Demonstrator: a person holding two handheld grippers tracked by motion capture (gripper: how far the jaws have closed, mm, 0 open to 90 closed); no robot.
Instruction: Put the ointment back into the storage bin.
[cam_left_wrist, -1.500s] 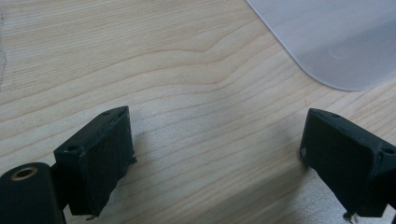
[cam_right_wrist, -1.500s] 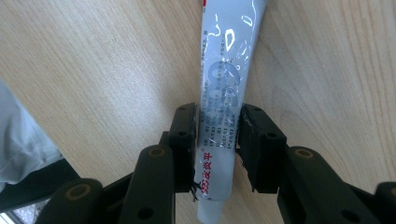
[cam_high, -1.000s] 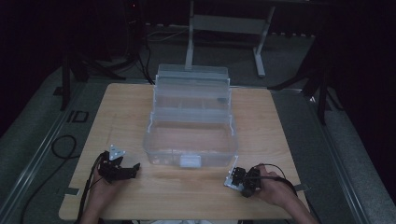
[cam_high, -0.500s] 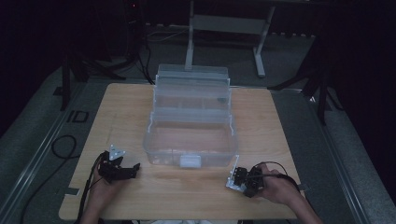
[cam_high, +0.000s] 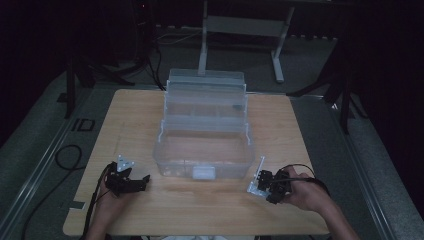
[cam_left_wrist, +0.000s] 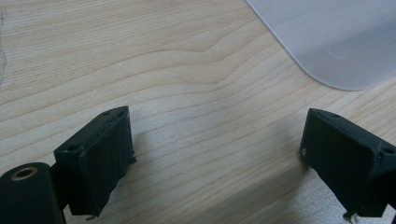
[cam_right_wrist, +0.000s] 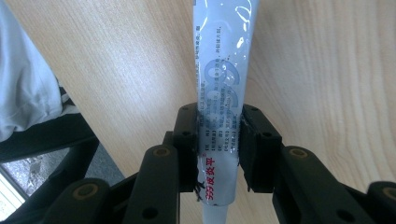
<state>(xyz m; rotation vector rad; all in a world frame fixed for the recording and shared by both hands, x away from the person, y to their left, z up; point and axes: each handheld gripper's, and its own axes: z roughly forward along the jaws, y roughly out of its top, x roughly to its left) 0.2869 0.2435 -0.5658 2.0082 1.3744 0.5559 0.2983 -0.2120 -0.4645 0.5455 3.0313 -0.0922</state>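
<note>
The right gripper is clamping a soft tube between its closed jaws, near the tube's lower end. It is probably light and squashy, so grip gently. The left gripper is gaping empty above the table.

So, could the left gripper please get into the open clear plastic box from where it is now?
Probably yes: the left gripper is open and holds nothing, and bare table lies between it and the open clear plastic box.

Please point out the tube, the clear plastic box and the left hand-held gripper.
tube (cam_right_wrist: 219, 102): right gripper view, printed middle.
clear plastic box (cam_high: 204, 155): high view, front wall.
left hand-held gripper (cam_left_wrist: 215, 154): left gripper view, between its fingertips.
</note>
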